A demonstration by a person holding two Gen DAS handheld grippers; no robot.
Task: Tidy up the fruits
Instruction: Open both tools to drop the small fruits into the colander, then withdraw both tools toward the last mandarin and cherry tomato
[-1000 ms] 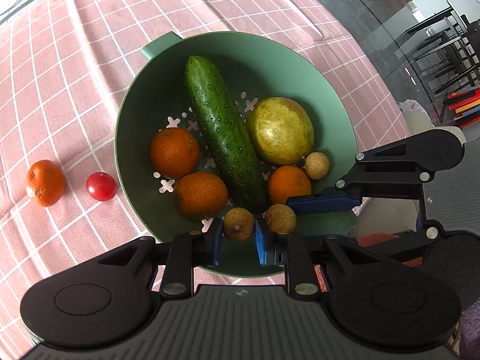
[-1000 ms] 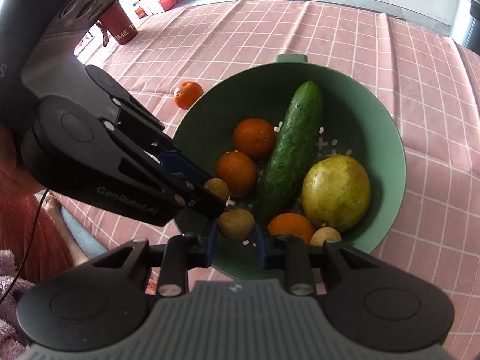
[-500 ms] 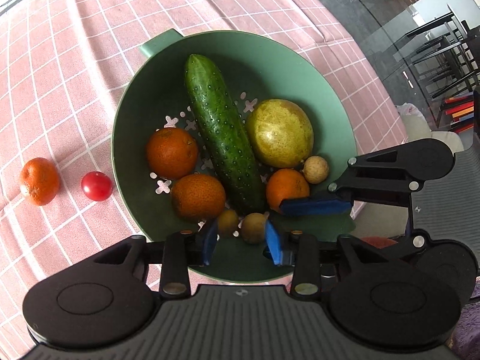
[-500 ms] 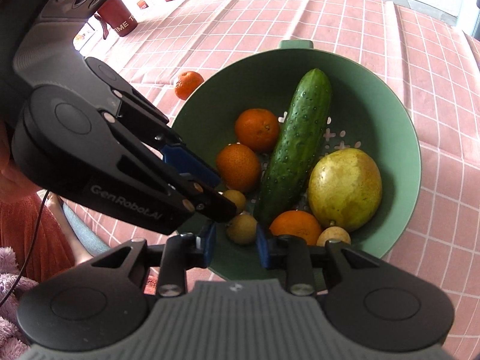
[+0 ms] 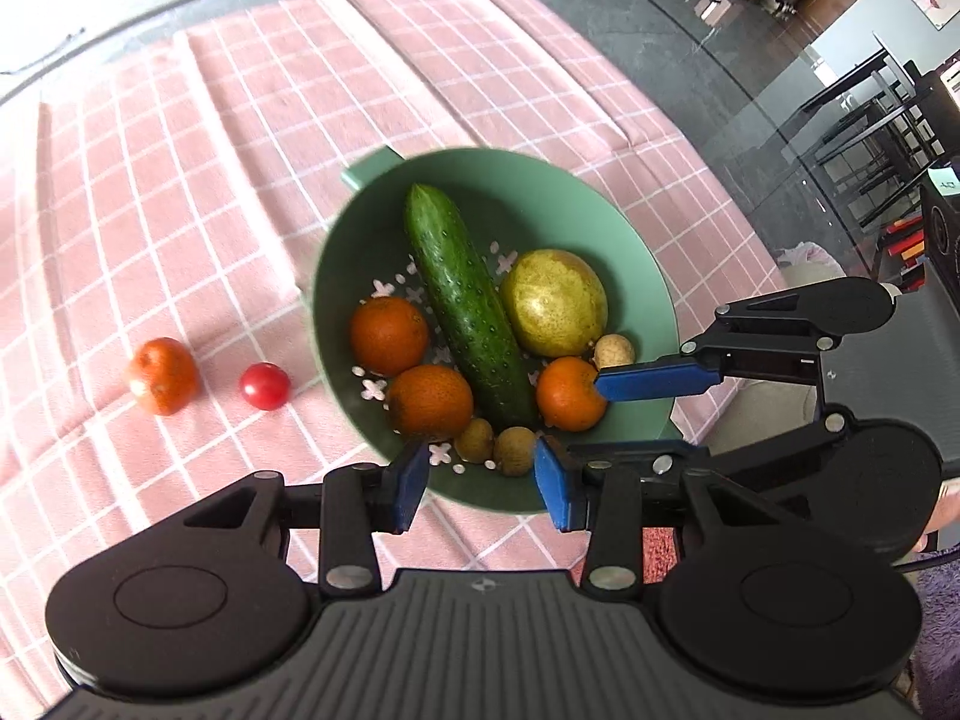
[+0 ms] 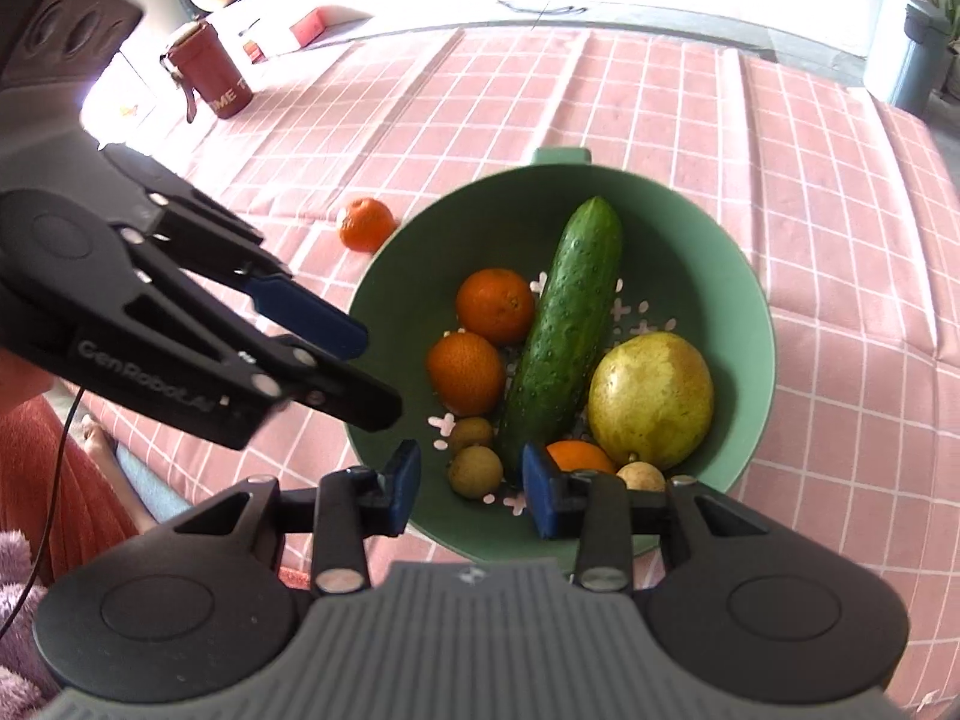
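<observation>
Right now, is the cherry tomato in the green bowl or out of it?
Out. The cherry tomato sits on the pink tablecloth, left of the green bowl, beside a loose orange.

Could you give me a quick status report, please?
Left gripper open, empty. Right gripper open, empty. Two longans in green colander. Nothing obstructing.

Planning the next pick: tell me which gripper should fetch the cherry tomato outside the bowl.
Probably the left gripper: its jaws are open and empty, and the cherry tomato lies on its side. The right wrist view doesn't show it.
</observation>
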